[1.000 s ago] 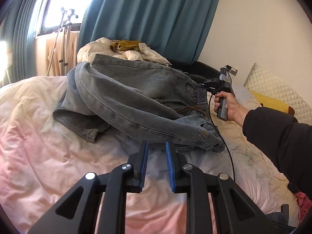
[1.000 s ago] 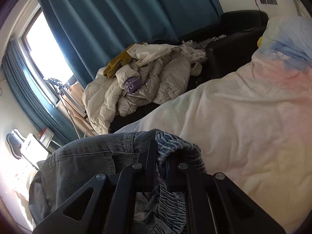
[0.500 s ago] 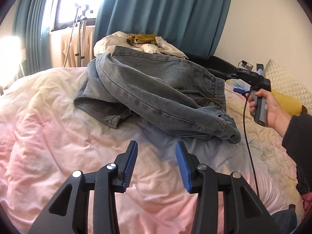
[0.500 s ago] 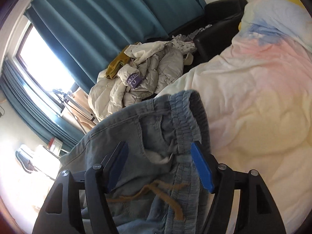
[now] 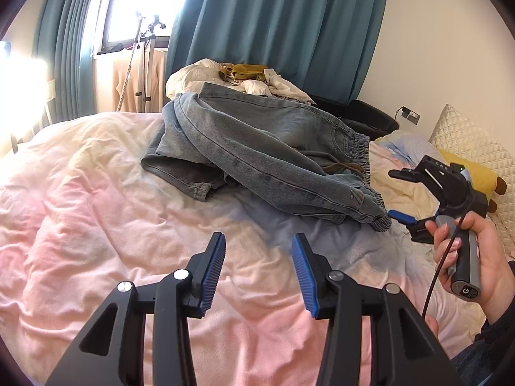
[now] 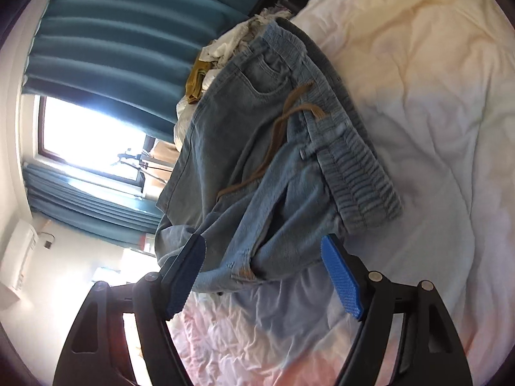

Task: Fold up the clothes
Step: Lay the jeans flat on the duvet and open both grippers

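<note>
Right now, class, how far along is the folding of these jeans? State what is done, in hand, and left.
Done: the jeans lie on the duvet, loosely doubled over, legs crossing untidily. In hand: nothing; the left gripper and right gripper are both open, clear of the denim. Left: straightening the legs, folding neatly, then the clothes pile behind.

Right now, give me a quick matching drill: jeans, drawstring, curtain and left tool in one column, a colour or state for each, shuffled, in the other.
Things:
1. jeans
2. drawstring
3. curtain
4. left tool

Colour or state:
A. teal
B. open, holding nothing
C. brown
D. lying folded over on the bed

Pairs: 1-D, 2-C, 3-A, 4-B
</note>
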Demonstrator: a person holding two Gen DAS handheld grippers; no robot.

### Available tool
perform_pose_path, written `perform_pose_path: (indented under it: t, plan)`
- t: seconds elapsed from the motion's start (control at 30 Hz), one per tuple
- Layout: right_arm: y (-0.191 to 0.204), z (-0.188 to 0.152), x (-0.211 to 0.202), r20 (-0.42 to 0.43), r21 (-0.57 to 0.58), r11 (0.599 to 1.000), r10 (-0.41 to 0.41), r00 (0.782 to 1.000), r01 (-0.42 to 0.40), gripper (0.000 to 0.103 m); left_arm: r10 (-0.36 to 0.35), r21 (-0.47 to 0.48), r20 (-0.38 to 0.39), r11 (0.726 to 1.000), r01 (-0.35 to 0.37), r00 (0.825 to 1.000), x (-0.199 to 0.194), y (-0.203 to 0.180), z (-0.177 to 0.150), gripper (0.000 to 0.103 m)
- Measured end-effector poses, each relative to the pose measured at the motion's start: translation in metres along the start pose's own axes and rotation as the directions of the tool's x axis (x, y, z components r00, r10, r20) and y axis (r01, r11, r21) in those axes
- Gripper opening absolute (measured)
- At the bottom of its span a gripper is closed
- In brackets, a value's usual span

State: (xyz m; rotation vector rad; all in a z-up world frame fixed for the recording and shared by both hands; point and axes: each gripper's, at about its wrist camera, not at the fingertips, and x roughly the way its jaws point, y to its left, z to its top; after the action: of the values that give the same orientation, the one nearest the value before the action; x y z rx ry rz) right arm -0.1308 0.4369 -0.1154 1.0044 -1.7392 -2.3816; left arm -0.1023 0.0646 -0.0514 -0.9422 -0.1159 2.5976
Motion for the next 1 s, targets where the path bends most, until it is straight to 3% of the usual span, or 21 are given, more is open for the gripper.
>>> perform_pose_path:
  t: [0.1,0.27,0.5,0.57,0.6,0.63,0.83,1.0]
  plan:
    - [-0.030,-0.005,0.015,-0.051,0.140,0.990,0.039,0.998,-0.031,0.076,0.003,-0.012,-0.005,1.000,-0.004,1.000,0.001,0.001,-0.001,0.044]
    - [-0.060,-0.003,0.040,-0.062,0.234,0.971,0.052,0.997,-0.036,0.076,0.009,-0.033,-0.014,0.999,-0.010,1.000,0.003,0.004,-0.004,0.044]
    - [-0.059,0.014,0.059,-0.019,0.207,0.976,0.069,0.997,-0.063,0.075,0.014,-0.075,-0.029,0.997,-0.016,0.999,0.013,0.010,-0.004,0.044]
    - [-0.057,0.018,0.058,0.008,0.185,0.981,0.061,0.998,-0.062,0.060,0.015,-0.088,-0.033,0.996,-0.018,0.999,0.017,0.012,-0.003,0.044]
    - [-0.055,0.021,0.056,0.027,0.164,0.986,0.038,0.999,-0.042,0.040,0.016,-0.095,-0.035,0.995,-0.019,0.999,0.019,0.013,-0.003,0.044]
    - [-0.054,0.024,0.053,0.045,0.146,0.989,0.023,0.999,-0.029,0.030,0.017,-0.101,-0.038,0.995,-0.020,0.999,0.020,0.014,-0.003,0.044]
    - [-0.029,0.038,0.021,0.175,0.024,0.999,-0.030,0.984,0.026,0.017,0.019,-0.141,-0.051,0.990,-0.026,0.999,0.032,0.021,-0.002,0.044]
    - [0.006,0.045,-0.027,0.331,-0.089,0.995,-0.021,0.943,0.053,0.014,0.016,-0.161,-0.036,0.987,-0.022,0.999,0.026,0.026,-0.003,0.044]
